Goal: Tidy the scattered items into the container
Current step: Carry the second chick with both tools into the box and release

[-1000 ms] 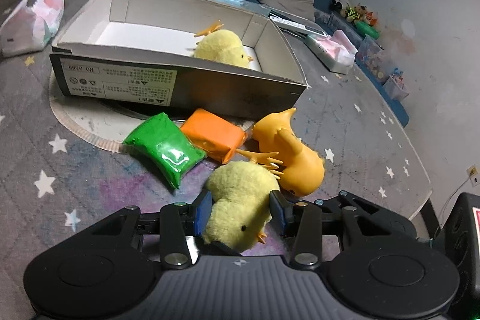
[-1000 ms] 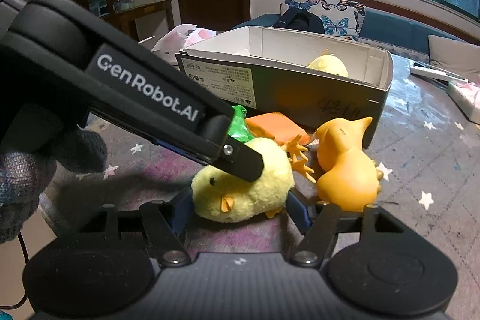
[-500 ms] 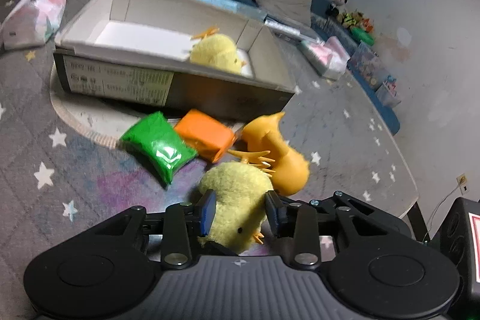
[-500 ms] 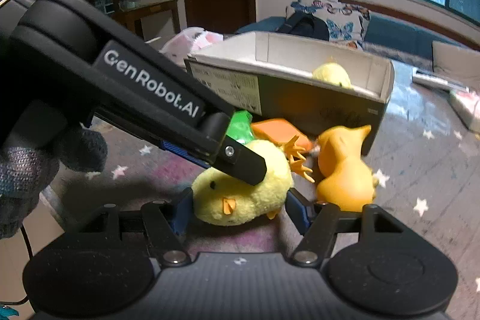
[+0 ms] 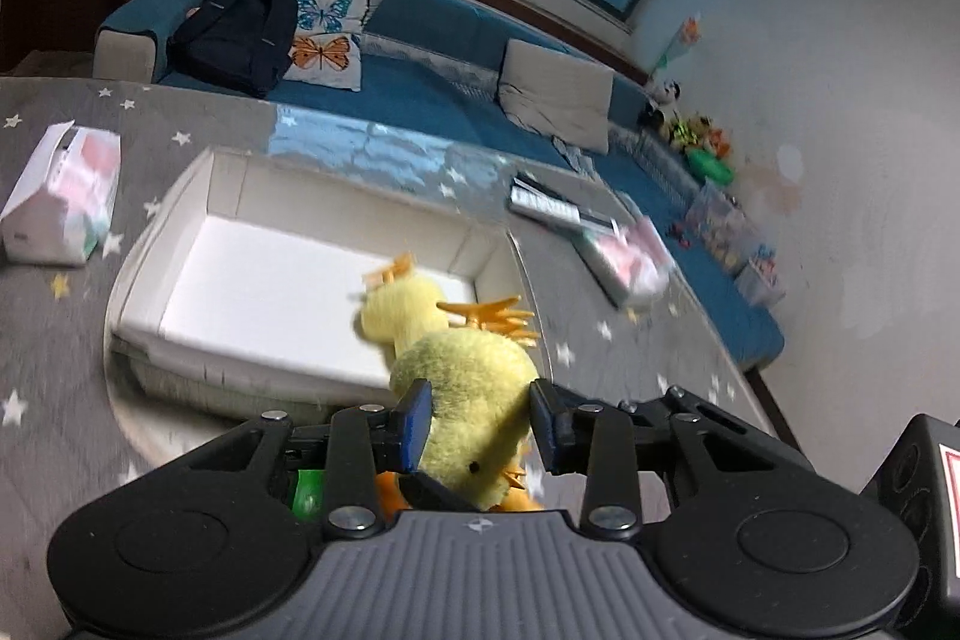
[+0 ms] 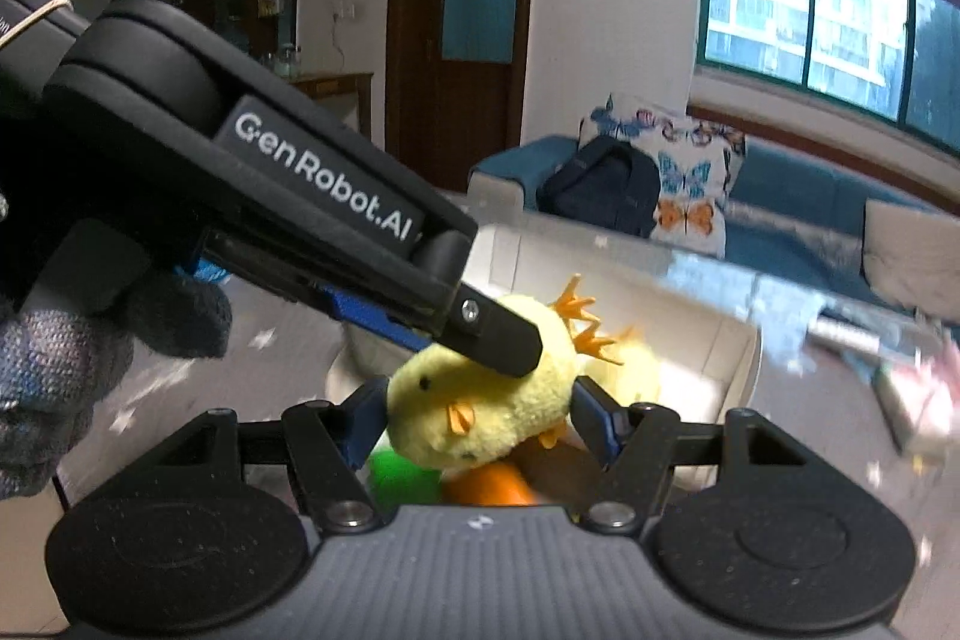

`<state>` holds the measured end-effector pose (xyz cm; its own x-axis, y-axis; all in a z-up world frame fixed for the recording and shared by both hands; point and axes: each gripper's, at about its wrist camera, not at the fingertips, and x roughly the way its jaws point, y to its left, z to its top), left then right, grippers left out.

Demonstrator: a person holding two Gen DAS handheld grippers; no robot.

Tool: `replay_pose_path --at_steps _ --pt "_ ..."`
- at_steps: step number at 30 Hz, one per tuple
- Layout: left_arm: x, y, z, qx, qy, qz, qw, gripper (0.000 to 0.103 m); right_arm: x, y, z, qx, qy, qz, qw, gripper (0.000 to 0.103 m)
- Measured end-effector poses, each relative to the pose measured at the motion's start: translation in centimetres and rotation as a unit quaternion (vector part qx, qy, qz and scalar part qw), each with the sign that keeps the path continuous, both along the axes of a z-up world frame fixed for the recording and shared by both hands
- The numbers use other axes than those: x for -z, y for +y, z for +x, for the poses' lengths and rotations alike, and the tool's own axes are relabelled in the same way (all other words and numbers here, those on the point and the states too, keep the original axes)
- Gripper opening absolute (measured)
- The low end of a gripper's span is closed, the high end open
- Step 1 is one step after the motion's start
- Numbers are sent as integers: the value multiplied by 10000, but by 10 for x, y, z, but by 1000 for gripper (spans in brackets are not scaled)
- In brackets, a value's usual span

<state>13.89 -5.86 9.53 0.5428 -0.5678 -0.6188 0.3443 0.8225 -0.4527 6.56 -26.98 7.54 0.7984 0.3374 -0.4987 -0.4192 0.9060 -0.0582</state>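
My left gripper (image 5: 480,424) is shut on a yellow plush chick (image 5: 474,400) and holds it in the air near the front edge of the open cardboard box (image 5: 198,196). A second yellow chick (image 5: 402,307) lies inside the box. My right gripper (image 6: 477,418) also has its blue pads on both sides of the same chick (image 6: 480,412); the left gripper's finger (image 6: 498,334) presses on it from above. A green bag (image 6: 396,478) and an orange bag (image 6: 492,484) show below the chick. The orange duck is hidden.
A white and pink carton (image 5: 60,196) stands left of the box. A pink tissue pack (image 5: 624,262) and a remote (image 5: 552,205) lie to the right on the star-patterned table. A blue sofa with a black backpack (image 5: 240,34) is behind.
Both grippers have lifted the yellow chick off the table and carried it up toward the box. The green and orange bags and the duck have dropped out of the left wrist view.
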Motion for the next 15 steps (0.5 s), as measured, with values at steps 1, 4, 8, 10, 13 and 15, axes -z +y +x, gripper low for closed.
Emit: replay_pose_path --at_steps 1,4,8,10,13,15 --pt "-1 0 9 -24 16 -15 10000 38 -3 0 11 -11 -49 -14 10000 67" --pt "2 -1 39 -200 100 -62 9997 38 -7 0 45 -49 -50 -116 9999 66" --pt "14 -3 73 -369 317 -52 9988 38 5 7 84 -17 100 -276 9996 65" --pt "22 -4 85 -391 392 -19 9985 38 11 8 97 -12 148 -315 9994 65" --pt "34 -4 100 -415 543 1 9977 38 19 7 114 -1 284 -247 9993 62" --pt "40 -3 107 -443 619 -5 9971 38 24 7 123 -24 357 -263 9990 62"
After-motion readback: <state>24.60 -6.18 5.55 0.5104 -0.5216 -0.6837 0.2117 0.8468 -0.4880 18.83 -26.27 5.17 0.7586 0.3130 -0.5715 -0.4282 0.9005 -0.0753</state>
